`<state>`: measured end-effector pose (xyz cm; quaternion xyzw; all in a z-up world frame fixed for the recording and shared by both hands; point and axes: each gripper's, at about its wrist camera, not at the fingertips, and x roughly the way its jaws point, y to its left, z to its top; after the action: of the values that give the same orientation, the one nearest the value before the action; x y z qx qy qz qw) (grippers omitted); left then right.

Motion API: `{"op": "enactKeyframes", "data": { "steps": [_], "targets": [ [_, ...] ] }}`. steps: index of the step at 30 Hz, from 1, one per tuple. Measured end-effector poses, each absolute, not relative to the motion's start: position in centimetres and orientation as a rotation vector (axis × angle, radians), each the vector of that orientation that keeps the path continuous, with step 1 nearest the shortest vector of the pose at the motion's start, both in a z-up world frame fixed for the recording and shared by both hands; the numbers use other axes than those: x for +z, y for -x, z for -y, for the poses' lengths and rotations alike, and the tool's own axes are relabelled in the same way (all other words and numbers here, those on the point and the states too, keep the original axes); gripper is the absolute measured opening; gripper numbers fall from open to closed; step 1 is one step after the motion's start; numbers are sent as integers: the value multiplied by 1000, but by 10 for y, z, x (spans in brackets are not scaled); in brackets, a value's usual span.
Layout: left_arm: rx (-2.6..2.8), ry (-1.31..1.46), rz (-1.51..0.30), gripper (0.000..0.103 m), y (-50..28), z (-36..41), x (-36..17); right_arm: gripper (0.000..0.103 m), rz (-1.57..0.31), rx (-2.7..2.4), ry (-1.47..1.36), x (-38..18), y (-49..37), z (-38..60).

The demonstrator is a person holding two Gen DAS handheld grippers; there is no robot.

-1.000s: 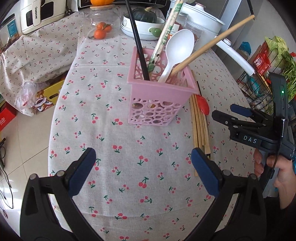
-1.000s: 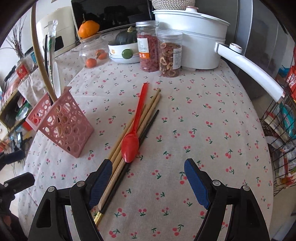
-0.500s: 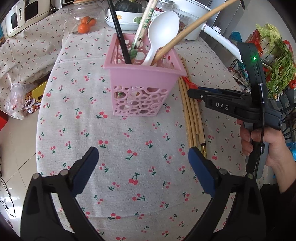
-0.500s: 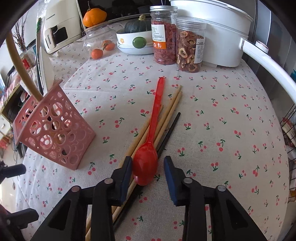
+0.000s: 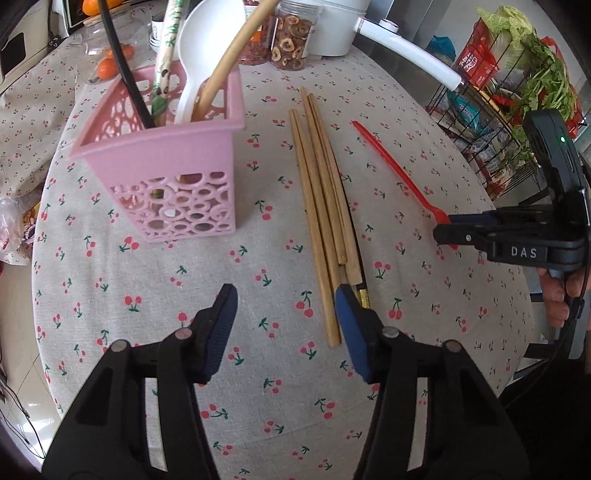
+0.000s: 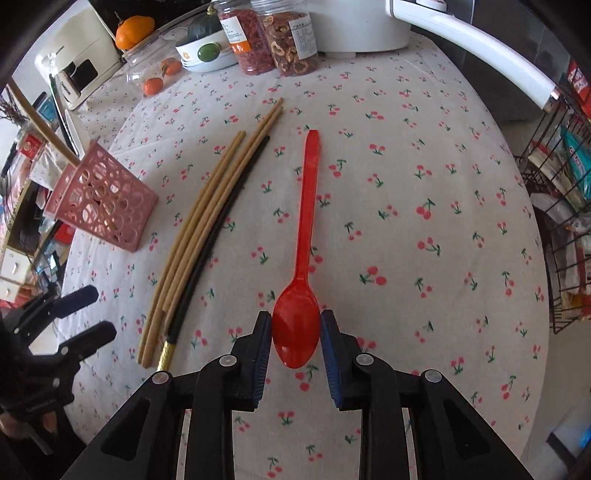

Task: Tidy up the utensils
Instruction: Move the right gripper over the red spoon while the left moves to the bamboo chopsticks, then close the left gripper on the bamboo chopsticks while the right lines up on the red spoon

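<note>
The desk (image 6: 424,155), under a cherry-print cloth, carries everything here. Along its far edge stand a white pot (image 6: 354,26) with a long handle and two jars (image 6: 273,33) of dried food. Toward the left edge sits a pink basket (image 5: 166,173) holding a white spoon (image 5: 201,55), chopsticks and a wooden stick, all leaning out of its top. Just right of the basket, a bundle of wooden chopsticks (image 5: 321,192) lies on the cloth with one black chopstick (image 6: 218,229) against it. The left gripper (image 5: 286,314) hovers over the near end of that bundle, its fingers apart and holding nothing. The right gripper (image 6: 295,332) has its fingers clamped on the bowl of a red spoon (image 6: 306,236), which points toward the far edge, right of the chopsticks and apart from them.
</note>
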<state>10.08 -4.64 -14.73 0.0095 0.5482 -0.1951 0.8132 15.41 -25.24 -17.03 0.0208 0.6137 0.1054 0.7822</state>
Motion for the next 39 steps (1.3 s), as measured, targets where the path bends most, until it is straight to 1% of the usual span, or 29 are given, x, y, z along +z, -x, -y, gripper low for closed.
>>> {"op": "enactKeyframes", "data": {
  "steps": [1,3,9,10,11,12,13,18,20,23,28,30,39],
  "targets": [
    [-417,-26,-1169,52,-103,51,-148,27,-1346,233,-30,-171,-147,257],
    [-417,-32,-1161,47,-107,60,-149,27,-1381,235,3,-171,-133,267],
    [-419,-42,-1102,44,-116,85,-144,28,-1446,230,14,-174,-112,296],
    [-417,-49,-1103,43,-118,90,-145,31,-1449,224,-1,-174,-112,301],
    [-413,-56,-1102,37,-120,95,-146,34,-1445,218,-21,-173,-114,306],
    [-411,-59,-1097,33,-123,100,-146,41,-1435,209,-41,-170,-116,311],
    [-408,-58,-1091,32,-126,105,-146,45,-1419,197,-58,-167,-119,315],
    [-364,-35,-1074,24,-158,138,-152,45,-1353,161,-155,-153,-139,331],
    [-333,-31,-1058,24,-176,147,-155,45,-1346,140,-187,-154,-146,338],
    [-285,-34,-1031,19,-202,158,-157,45,-1351,114,-223,-159,-157,343],
    [-220,28,-1035,17,-242,158,-161,45,-1349,100,-269,-164,-158,352],
    [-192,72,-1044,14,-254,155,-163,45,-1343,104,-300,-165,-160,356],
    [-137,37,-1036,12,-270,156,-165,45,-1353,101,-374,-174,-170,366]
  ]
}}
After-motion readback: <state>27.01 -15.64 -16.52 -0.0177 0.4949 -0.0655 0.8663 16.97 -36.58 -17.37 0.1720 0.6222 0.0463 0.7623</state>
